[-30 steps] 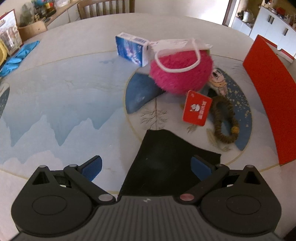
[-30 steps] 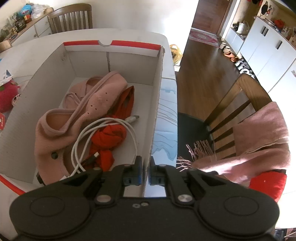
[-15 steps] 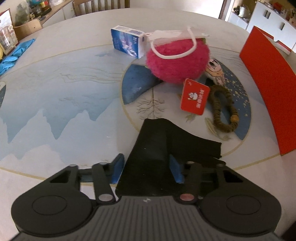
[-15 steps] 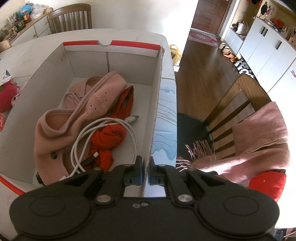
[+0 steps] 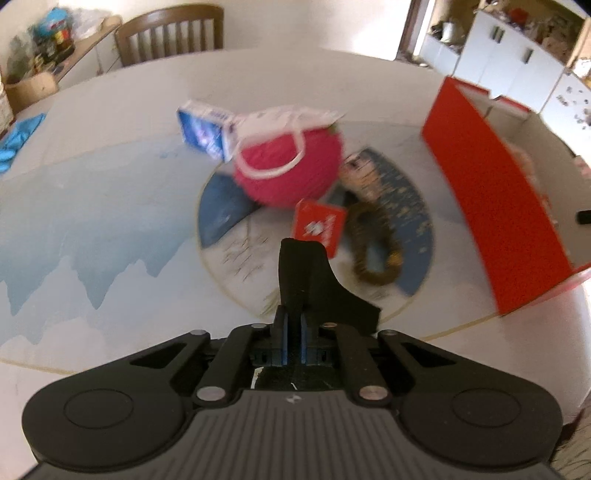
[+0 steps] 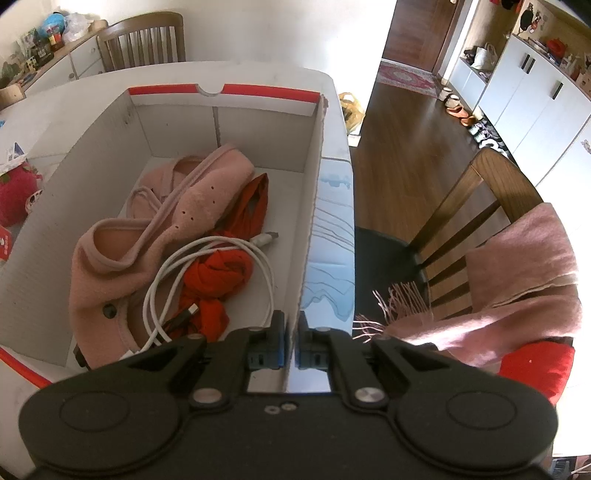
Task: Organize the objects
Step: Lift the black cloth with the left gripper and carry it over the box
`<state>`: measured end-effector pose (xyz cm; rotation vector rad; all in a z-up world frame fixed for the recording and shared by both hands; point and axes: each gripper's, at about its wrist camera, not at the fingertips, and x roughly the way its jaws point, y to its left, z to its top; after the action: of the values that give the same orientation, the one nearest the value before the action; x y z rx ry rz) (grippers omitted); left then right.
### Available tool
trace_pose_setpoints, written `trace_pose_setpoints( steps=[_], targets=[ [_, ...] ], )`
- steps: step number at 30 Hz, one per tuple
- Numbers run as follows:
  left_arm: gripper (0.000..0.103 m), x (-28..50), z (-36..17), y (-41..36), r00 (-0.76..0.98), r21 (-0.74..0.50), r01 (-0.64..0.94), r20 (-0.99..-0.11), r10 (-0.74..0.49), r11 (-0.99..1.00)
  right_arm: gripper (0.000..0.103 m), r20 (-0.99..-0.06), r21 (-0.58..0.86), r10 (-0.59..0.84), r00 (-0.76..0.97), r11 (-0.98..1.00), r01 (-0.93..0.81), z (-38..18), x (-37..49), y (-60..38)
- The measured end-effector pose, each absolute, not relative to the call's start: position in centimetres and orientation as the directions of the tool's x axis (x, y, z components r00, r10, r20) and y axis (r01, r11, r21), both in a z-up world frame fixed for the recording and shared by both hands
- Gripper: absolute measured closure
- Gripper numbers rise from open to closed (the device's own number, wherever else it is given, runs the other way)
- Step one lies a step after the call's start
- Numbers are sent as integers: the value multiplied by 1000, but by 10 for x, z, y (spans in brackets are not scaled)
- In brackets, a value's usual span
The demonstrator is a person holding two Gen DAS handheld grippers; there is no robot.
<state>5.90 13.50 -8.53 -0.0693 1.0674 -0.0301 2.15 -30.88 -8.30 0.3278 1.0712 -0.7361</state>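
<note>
My left gripper (image 5: 293, 338) has its jaws closing on a black cloth (image 5: 306, 273), pinched between the blue pads and lifted off the table; the view is blurred. Beyond it lie a red tag (image 5: 319, 225), a brown hair tie (image 5: 373, 251), a pink plush ball (image 5: 288, 173) and a blue carton (image 5: 205, 131). The red box (image 5: 498, 206) stands to the right. My right gripper (image 6: 292, 339) is shut on the box's right wall (image 6: 312, 221). Inside the box lie a pink garment (image 6: 147, 236), a white cable (image 6: 207, 258) and a red cloth (image 6: 218, 277).
The round table (image 5: 92, 221) bears a blue mountain print. A wooden chair (image 6: 480, 192) draped with a pink scarf (image 6: 517, 280) stands right of the table edge. Another chair (image 5: 170, 33) stands at the far side. A blue cloth (image 5: 18, 136) lies far left.
The left jaws went from wide open to shut on the black cloth, which has bunched up and risen off the table with the gripper. The right gripper has not moved.
</note>
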Motion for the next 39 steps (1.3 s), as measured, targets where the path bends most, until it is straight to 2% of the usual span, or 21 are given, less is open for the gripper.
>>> trace_pose_setpoints(
  steps=[13,26,32,39],
  targets=[
    [98,74,-23,83,591,-194,128,-772,-232,973,99,-881,-94,-383,277,716,691,-84,21,-309],
    [98,115,44,31,664,-202,298,-658,-355,933,99,-885,-91,-378,273,714,695,-84,22,-310],
    [98,142,55,-5,650,-189,377,-643,-404,907,99,-887,-84,-371,274,715,694,-83,22,-311],
    [98,174,37,-54,582,-225,443,-665,-469,868,99,-887,-80,-368,278,717,693,-83,20,-311]
  ],
)
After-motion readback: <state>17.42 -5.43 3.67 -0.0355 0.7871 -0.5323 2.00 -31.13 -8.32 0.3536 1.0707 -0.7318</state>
